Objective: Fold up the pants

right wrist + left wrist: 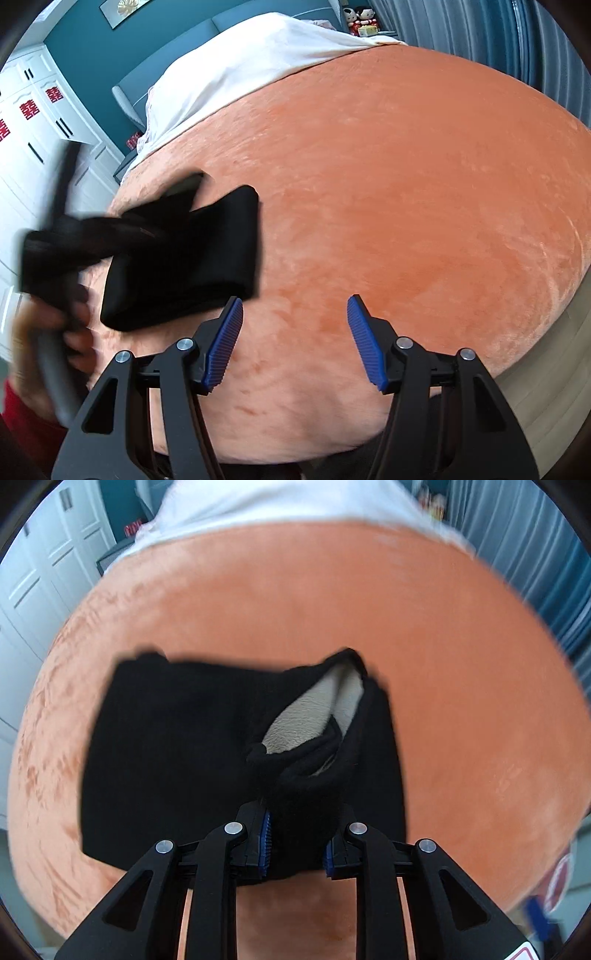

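left gripper (pixel 295 843): i am clamping my two blue-padded fingers (pixel 264 840) on a bunched fold of the black pants, at the edge nearest me; cloth is filling the gap between the pads.
right gripper (pixel 295 341): i am holding it with its jaws spread wide and nothing between them, only blanket showing in the gap; its left blue pad (pixel 223 345) is sitting just beside the near corner of the folded cloth, and i cannot tell whether it is touching.
pants (pixel 177 753): they are lying as a compact black bundle on the blanket, roughly rectangular in the left wrist view, with the waist opening gaping toward the right and showing a pale fleecy lining (pixel 314 716).
pants from the right wrist view (pixel 192 258): they are sitting left of centre, stacked in layers, with rounded folded edges facing my right gripper.
my left hand (pixel 48 332): it is gripping the handle of the left tool at the left edge of the right wrist view, blurred, with a red sleeve (pixel 26 413) below it.
blanket (pixel 443 664): an orange plush cover is spreading under everything.
white sheet (pixel 240 62): it is lying over the far end of the bed.
surroundings: white cupboard doors (pixel 33 122) carrying red paper cut-outs are standing at the left, a teal wall (pixel 85 48) behind the bed, and grey-blue curtains (pixel 480 33) at the right.
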